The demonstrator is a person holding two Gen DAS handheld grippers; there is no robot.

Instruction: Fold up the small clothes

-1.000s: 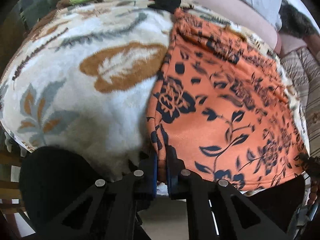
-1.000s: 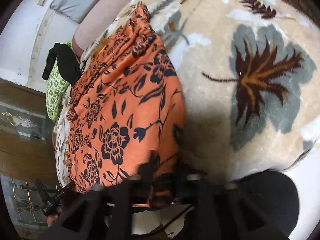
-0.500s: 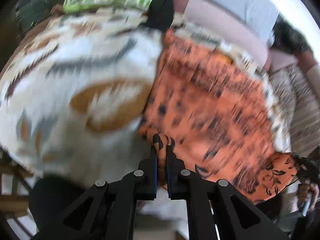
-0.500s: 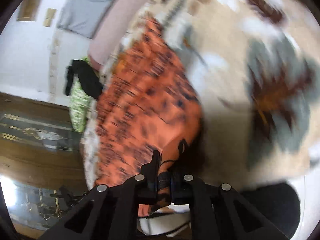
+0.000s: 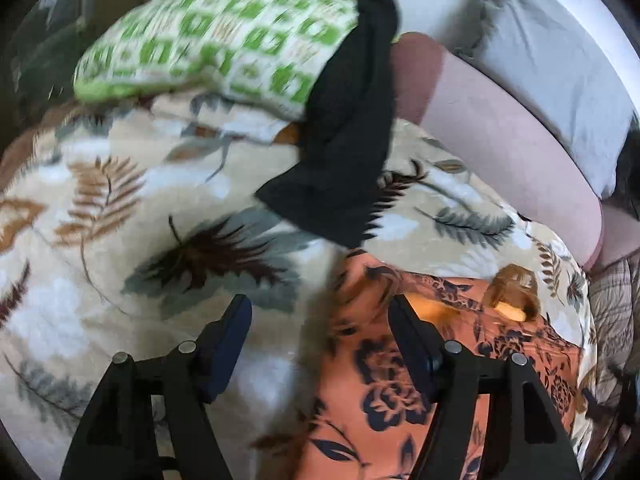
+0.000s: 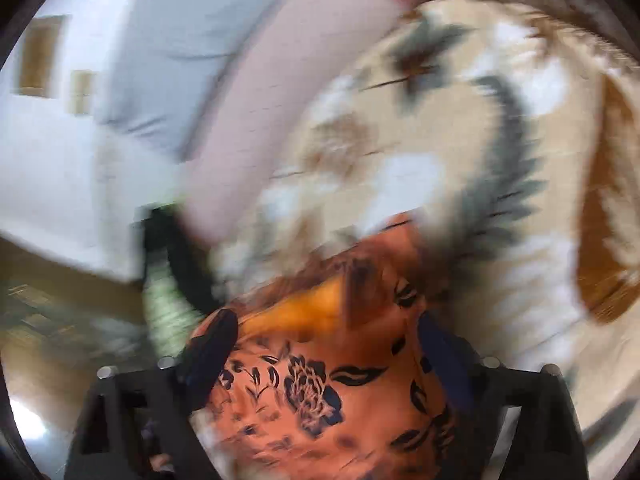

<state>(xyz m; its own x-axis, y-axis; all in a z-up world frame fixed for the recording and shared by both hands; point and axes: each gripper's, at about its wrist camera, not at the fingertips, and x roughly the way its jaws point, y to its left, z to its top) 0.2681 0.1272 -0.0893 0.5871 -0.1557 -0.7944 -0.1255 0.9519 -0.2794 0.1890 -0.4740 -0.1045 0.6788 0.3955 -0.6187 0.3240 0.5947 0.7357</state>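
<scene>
An orange garment with dark floral print (image 5: 420, 380) lies folded over on a leaf-patterned blanket (image 5: 120, 220). My left gripper (image 5: 320, 320) is open and empty, its jaws wide apart over the garment's far left corner. In the blurred right wrist view the same garment (image 6: 320, 380) lies under my right gripper (image 6: 324, 332), which is open and empty, with the cloth showing between its fingers.
A black garment (image 5: 348, 120) drapes off a green-and-white checked pillow (image 5: 208, 44) at the far side. A pink bolster (image 5: 500, 140) and a grey pillow (image 5: 560, 52) lie at the back right. The blanket (image 6: 460, 140) spreads to the right of the orange garment.
Both grippers carried the garment's near edge forward over the rest, then opened and let it go. The garment now lies doubled over.
</scene>
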